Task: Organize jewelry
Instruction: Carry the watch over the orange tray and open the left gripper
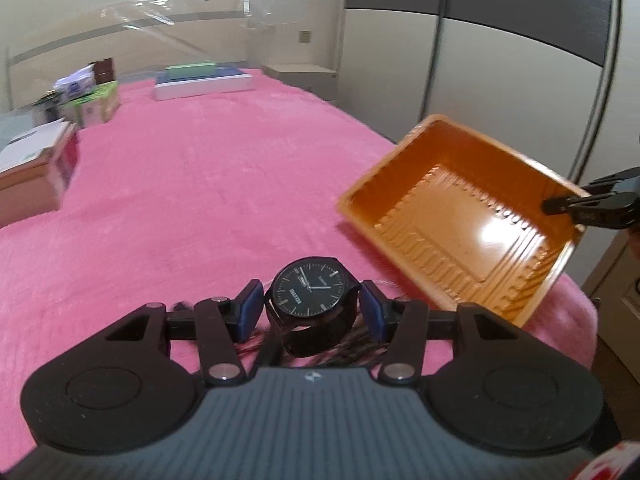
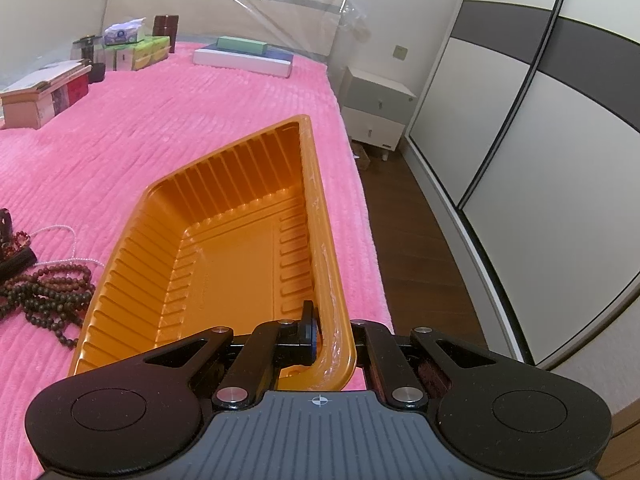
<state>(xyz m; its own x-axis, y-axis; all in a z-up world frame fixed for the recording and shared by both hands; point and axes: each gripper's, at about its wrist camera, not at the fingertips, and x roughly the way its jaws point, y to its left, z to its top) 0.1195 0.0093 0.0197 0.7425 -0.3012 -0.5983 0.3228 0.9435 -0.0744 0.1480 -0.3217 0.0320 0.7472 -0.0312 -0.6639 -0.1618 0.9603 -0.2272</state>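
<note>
Nothing lies yet in the ribbed orange plastic tray (image 2: 224, 256), its near right rim clenched by the right gripper (image 2: 314, 334), while the left gripper (image 1: 310, 308) grasps the black-dialled wristwatch (image 1: 310, 286) above brown bead strings (image 2: 48, 288) left of the tray.

Beads (image 1: 352, 346) mostly hidden behind watch (image 1: 310, 300); left boxes (image 1: 36, 160) blurred.

Left wrist view looks forward and downward along its fingers, close over the pink blanket (image 1: 192, 184). Right wrist view does likewise from the bed's right edge, very near the orange tray (image 2: 224, 264). Shared: tray, blanket, headboard boxes (image 2: 244, 56) (wardrobe also).
</note>
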